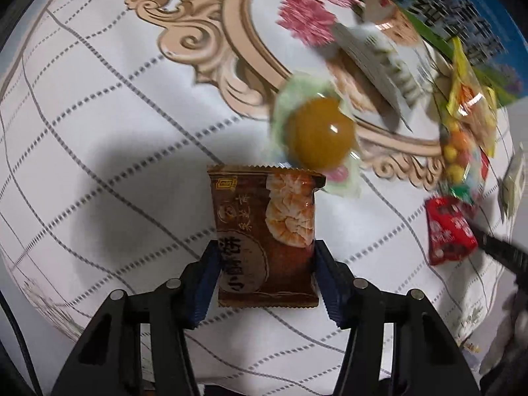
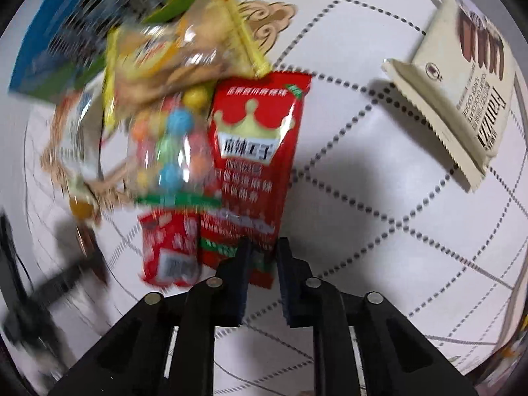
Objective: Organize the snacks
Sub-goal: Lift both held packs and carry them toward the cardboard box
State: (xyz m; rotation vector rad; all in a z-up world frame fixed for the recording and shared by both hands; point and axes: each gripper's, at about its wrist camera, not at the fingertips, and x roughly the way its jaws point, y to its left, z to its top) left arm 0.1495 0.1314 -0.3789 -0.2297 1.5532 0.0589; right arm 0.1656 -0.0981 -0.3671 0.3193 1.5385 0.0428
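My left gripper [image 1: 266, 247] points down at the tablecloth, and its blue pads press on both side edges of a brown snack packet [image 1: 264, 217] with a shrimp picture. An orange jelly cup [image 1: 318, 132] lies just beyond that packet. My right gripper [image 2: 264, 242] is shut on the lower end of a red packet with a gold crown [image 2: 254, 151]. In the left wrist view that red packet [image 1: 445, 234] hangs at the right edge. Beside it lie a smaller red packet [image 2: 168, 250], a clear bag of coloured candy balls [image 2: 168, 151] and a yellow packet [image 2: 178, 56].
A white quilted tablecloth [image 1: 99, 99] with a tan ornament covers the surface. A cream cookie packet [image 2: 462, 99] lies apart at the far right. A white packet [image 1: 379, 66] and a blue-green printed board [image 1: 462, 16] sit at the back. Much of the pile is blurred.
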